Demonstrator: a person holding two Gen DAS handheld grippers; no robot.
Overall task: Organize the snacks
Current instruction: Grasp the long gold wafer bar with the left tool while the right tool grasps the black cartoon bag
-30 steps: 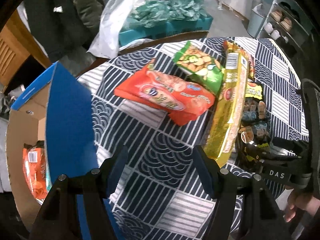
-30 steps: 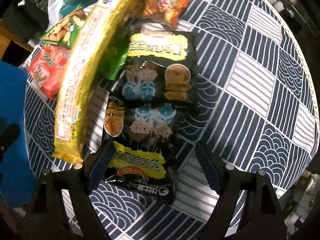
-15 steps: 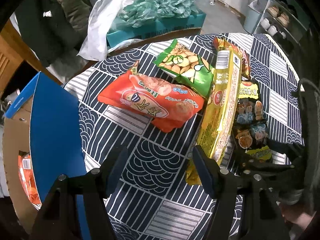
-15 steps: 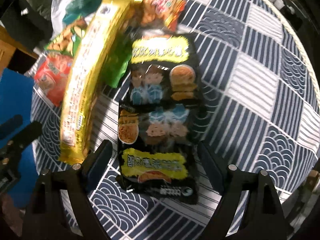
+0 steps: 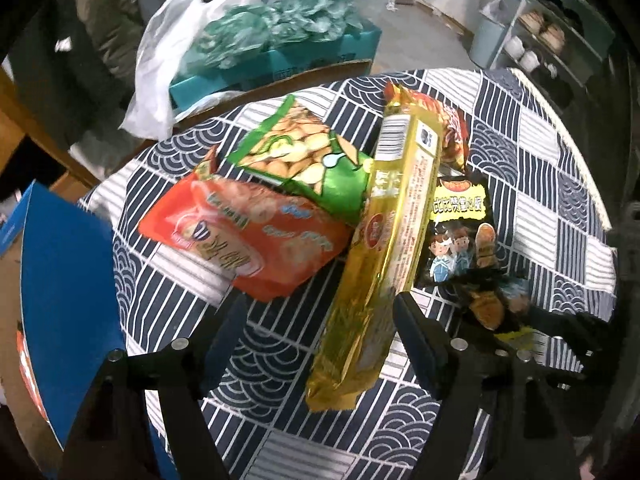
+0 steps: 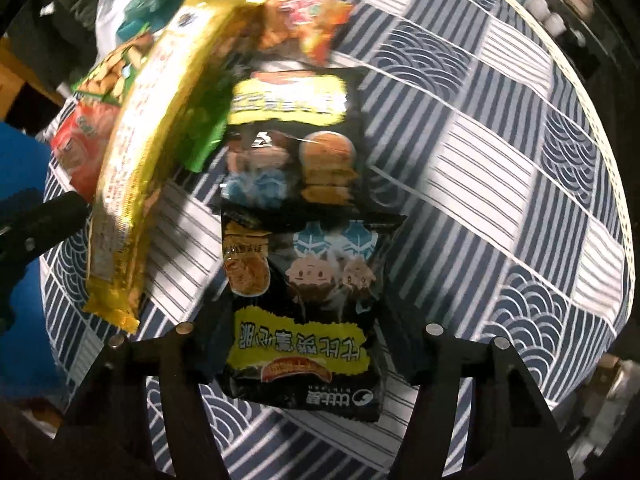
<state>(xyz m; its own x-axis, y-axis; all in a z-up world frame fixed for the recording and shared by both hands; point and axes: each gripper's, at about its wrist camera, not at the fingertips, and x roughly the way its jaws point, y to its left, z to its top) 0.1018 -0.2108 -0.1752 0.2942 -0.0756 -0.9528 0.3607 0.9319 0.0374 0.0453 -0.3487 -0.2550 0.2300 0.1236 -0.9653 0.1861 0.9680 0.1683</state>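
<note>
Several snack bags lie on a round table with a navy patterned cloth (image 5: pixel 532 184). In the left wrist view I see a red bag (image 5: pixel 256 240), a green bag (image 5: pixel 312 164), a long gold pack (image 5: pixel 392 240) and a black bag (image 5: pixel 460 224). My left gripper (image 5: pixel 320 332) is open, its fingers either side of the gold pack's near end. My right gripper (image 6: pixel 304 344) is open around the near black bag (image 6: pixel 304 312), which overlaps a second black bag (image 6: pixel 296 140). The gold pack (image 6: pixel 152 160) lies to its left.
A blue cardboard box (image 5: pixel 64 304) stands at the table's left edge with an orange bag inside. An orange-red bag (image 6: pixel 308 20) lies at the far end of the pile. A white plastic bag (image 5: pixel 168 80) and a teal crate sit beyond the table. Bare cloth lies to the right.
Both grippers have moved forward. The left has closed in on the gold pack's near end. The right has come down around the near black bag, whose front end has lifted.
</note>
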